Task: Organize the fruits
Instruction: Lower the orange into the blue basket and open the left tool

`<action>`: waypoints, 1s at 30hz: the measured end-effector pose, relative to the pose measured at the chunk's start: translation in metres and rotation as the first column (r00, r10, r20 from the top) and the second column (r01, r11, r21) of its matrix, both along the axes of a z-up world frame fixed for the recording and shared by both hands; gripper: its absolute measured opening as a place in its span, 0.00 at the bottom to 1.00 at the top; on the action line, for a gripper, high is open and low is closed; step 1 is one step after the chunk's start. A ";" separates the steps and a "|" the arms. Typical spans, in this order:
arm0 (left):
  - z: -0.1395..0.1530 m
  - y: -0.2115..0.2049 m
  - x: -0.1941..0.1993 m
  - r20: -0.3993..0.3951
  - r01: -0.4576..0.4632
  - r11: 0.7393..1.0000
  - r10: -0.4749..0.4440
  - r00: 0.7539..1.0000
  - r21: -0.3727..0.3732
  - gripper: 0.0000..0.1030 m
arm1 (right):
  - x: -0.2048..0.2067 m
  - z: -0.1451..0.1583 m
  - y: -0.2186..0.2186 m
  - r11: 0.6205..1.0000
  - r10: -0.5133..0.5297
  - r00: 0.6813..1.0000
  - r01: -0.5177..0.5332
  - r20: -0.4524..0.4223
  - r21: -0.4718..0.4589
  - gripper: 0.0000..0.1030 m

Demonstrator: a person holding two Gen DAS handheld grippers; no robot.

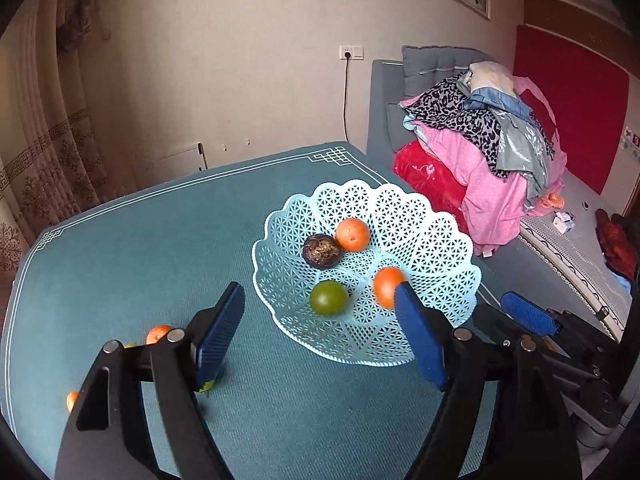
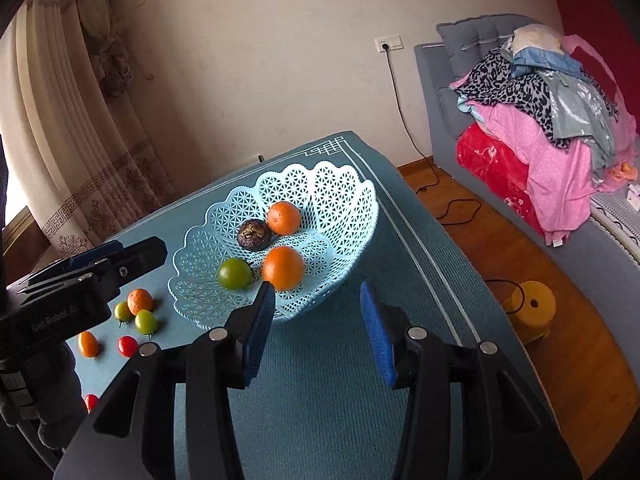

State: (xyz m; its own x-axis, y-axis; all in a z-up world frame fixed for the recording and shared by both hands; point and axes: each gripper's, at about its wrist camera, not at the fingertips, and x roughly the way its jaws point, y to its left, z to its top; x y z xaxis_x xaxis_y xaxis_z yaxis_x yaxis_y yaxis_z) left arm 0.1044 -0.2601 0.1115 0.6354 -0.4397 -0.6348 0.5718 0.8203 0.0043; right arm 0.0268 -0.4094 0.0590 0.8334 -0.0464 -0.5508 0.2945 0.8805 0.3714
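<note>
A pale blue lattice basket [image 1: 424,216] [image 2: 352,208] stands on the teal table. In it lie two oranges [image 1: 352,234] [image 1: 386,286], a dark brown fruit [image 1: 322,251] and a green tomato [image 1: 329,298]. My left gripper [image 1: 322,320] is open just short of the basket's near rim, with nothing between its pads. My right gripper [image 2: 320,320] is also open and empty, close to the basket's near edge; the nearer orange [image 2: 283,268] looks blurred just past its left fingertip. Loose fruit lies at the table's left: a small orange [image 2: 140,301], green tomatoes [image 2: 146,322] and a red cherry tomato [image 2: 128,346].
The table's right edge [image 2: 440,280] drops to a wooden floor with a yellow object [image 2: 530,306] and a black cable. A bed with a pile of clothes [image 1: 492,140] stands to the right. Curtains [image 1: 44,140] hang at the left.
</note>
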 end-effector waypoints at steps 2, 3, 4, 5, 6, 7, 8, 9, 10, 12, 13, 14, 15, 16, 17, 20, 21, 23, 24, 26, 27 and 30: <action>0.004 0.008 0.002 0.006 -0.019 1.000 0.020 1.000 -0.004 0.79 | 0.000 0.001 0.002 1.000 0.002 1.000 -0.002 0.002 -0.003 0.48; 0.005 0.012 0.003 0.008 -0.028 1.000 0.028 1.000 -0.006 0.80 | 0.000 0.002 0.004 1.000 0.006 1.000 -0.006 0.002 -0.003 0.48; 0.007 0.015 0.004 0.010 -0.037 0.999 0.037 0.999 -0.008 0.81 | -0.001 0.002 0.005 1.000 0.008 1.000 -0.008 0.002 -0.003 0.48; 0.008 0.018 0.004 0.012 -0.044 0.999 0.044 0.999 -0.008 0.81 | -0.001 0.003 0.007 1.000 0.010 1.000 -0.010 0.003 -0.002 0.48; 0.009 0.022 0.005 0.014 -0.051 0.999 0.051 0.999 -0.009 0.82 | -0.002 0.004 0.008 1.000 0.012 1.000 -0.012 0.004 -0.001 0.49; 0.010 0.026 0.006 0.015 -0.057 0.998 0.057 0.998 -0.009 0.82 | -0.002 0.005 0.010 1.000 0.015 1.000 -0.015 0.006 -0.001 0.50; 0.011 0.030 0.006 0.017 -0.064 0.998 0.064 0.998 -0.011 0.82 | -0.002 0.006 0.012 1.000 0.017 1.000 -0.017 0.007 -0.003 0.51; 0.013 0.034 0.007 0.018 -0.071 0.997 0.071 0.997 -0.013 0.83 | -0.003 0.007 0.014 1.000 0.019 1.000 -0.019 0.009 -0.005 0.52; 0.014 0.038 0.007 0.020 -0.078 0.997 0.079 0.997 -0.014 0.83 | -0.003 0.009 0.015 1.000 0.022 1.000 -0.022 0.010 -0.007 0.52; 0.016 0.046 0.009 0.022 -0.094 0.995 0.095 0.995 -0.018 0.85 | -0.004 0.011 0.019 1.000 0.030 0.999 -0.030 0.012 -0.010 0.52; 0.018 0.051 0.009 0.024 -0.103 0.994 0.104 0.994 -0.021 0.86 | -0.004 0.012 0.021 0.999 0.034 0.999 -0.034 0.013 -0.011 0.52; 0.019 0.057 0.010 0.024 -0.114 0.993 0.114 0.993 -0.024 0.87 | -0.004 0.013 0.023 0.999 0.039 0.999 -0.039 0.013 -0.013 0.52; 0.021 0.063 0.010 0.024 -0.123 0.992 0.124 0.992 -0.028 0.87 | -0.004 0.014 0.026 0.999 0.044 0.999 -0.044 0.014 -0.014 0.53; 0.022 0.069 0.010 0.025 -0.132 0.991 0.132 0.991 -0.030 0.87 | -0.004 0.016 0.029 0.999 0.050 0.999 -0.049 0.015 -0.016 0.54; 0.023 0.075 0.011 0.026 -0.141 0.990 0.141 0.990 -0.030 0.87 | -0.003 0.017 0.032 0.998 0.058 0.998 -0.058 0.016 -0.018 0.55; 0.026 0.094 0.012 0.032 -0.171 0.985 0.172 0.985 -0.030 0.87 | -0.002 0.020 0.044 0.996 0.084 0.996 -0.083 0.016 -0.031 0.57; 0.027 0.100 0.013 0.033 -0.182 0.983 0.184 0.982 -0.032 0.87 | -0.001 0.021 0.048 0.995 0.094 0.995 -0.094 0.015 -0.034 0.57; 0.028 0.114 0.015 0.033 -0.205 0.978 0.206 0.978 -0.035 0.87 | 0.000 0.022 0.056 0.993 0.114 0.993 -0.113 0.012 -0.038 0.57; 0.028 0.121 0.016 0.030 -0.216 0.976 0.217 0.976 -0.037 0.87 | 0.001 0.023 0.060 0.992 0.123 0.992 -0.123 0.010 -0.036 0.57; 0.028 0.134 0.017 0.027 -0.238 0.970 0.240 0.970 -0.041 0.87 | 0.002 0.024 0.068 0.989 0.142 0.990 -0.142 0.007 -0.035 0.57; 0.028 0.140 0.018 0.025 -0.250 0.967 0.251 0.968 -0.043 0.88 | 0.003 0.024 0.072 0.988 0.151 0.989 -0.151 0.005 -0.036 0.57; 0.026 0.161 0.022 0.015 -0.285 0.957 0.286 0.958 -0.052 0.88 | 0.006 0.025 0.085 0.983 0.181 0.983 -0.181 -0.007 -0.041 0.57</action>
